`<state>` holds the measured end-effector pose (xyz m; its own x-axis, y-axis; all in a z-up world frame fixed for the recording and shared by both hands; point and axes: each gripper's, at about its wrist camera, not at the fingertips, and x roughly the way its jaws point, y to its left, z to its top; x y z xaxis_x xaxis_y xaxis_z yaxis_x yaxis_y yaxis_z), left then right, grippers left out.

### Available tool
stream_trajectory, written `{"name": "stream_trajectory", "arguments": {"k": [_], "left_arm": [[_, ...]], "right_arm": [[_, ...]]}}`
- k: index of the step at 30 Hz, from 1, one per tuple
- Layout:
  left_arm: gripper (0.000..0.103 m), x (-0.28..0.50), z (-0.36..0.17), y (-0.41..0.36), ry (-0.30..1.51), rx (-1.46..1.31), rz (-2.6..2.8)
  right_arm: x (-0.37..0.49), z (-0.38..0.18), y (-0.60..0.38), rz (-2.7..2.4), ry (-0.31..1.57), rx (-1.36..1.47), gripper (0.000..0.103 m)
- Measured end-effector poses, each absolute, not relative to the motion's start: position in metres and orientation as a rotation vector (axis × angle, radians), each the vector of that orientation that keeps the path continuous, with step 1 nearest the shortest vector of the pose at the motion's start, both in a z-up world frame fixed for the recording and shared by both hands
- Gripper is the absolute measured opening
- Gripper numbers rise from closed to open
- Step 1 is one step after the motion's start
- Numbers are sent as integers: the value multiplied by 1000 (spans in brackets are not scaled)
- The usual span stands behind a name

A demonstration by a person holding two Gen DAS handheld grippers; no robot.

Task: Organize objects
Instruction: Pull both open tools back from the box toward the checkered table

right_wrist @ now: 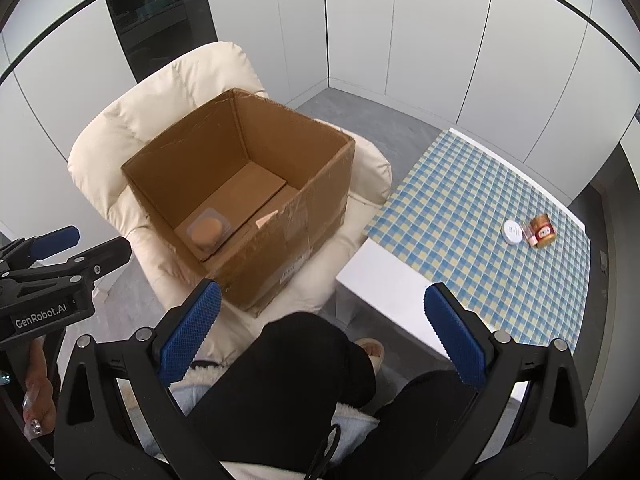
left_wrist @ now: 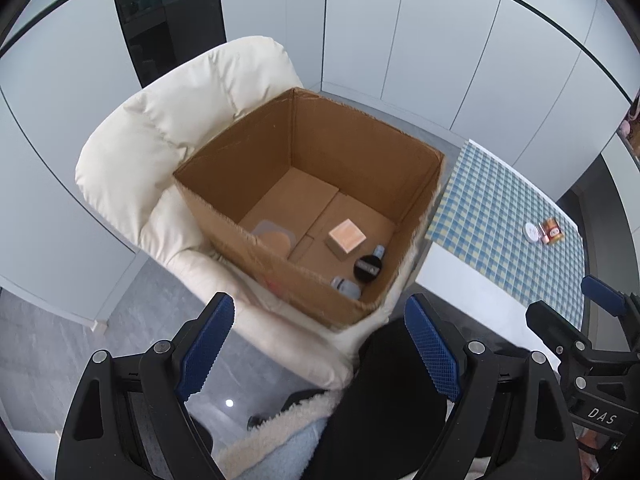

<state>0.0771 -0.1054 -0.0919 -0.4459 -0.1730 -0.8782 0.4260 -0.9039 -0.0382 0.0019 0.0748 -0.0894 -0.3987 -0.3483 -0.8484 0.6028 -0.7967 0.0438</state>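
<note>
Chair (left_wrist: 132, 152), cream, padded, carries the box (left_wrist: 248, 152). Box is open-topped cardboard and sits left of the desk (right_wrist: 384, 276), just beside its near corner. Desk is white with a checked cloth (right_wrist: 460, 208).

Already in the box: a flat clear pack (left_wrist: 274, 238), a tan cube (left_wrist: 347, 236), a black round tin (left_wrist: 367, 267), two small bottles (left_wrist: 346, 285) against the near wall.

Left on the desk, far right side of the cloth: a white disc (right_wrist: 513, 232) and a small amber jar (right_wrist: 541, 232), touching or nearly so. Jar looks to lie on its side, long axis roughly across the view, cap end towards the disc; too small to be sure.

Left gripper (left_wrist: 320, 348): jaws wide, nothing between them, pointing down at the box's near corner. Right gripper (right_wrist: 320, 340): jaws wide, empty, pointing down over the person's lap, between box and desk.

Key relation: both leftovers lie up and right of the right gripper, well apart from it, and farther still from the left. Right hand is the nearer one, so the next pick is probably its job.
</note>
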Motion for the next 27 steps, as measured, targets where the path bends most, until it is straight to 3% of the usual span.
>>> {"name": "stream_trajectory", "arguments": {"k": [27], "left_arm": [[88, 122, -102, -85, 375, 1384, -2402]], "right_arm": [[70, -100, 117, -2165, 271, 1303, 103]]}}
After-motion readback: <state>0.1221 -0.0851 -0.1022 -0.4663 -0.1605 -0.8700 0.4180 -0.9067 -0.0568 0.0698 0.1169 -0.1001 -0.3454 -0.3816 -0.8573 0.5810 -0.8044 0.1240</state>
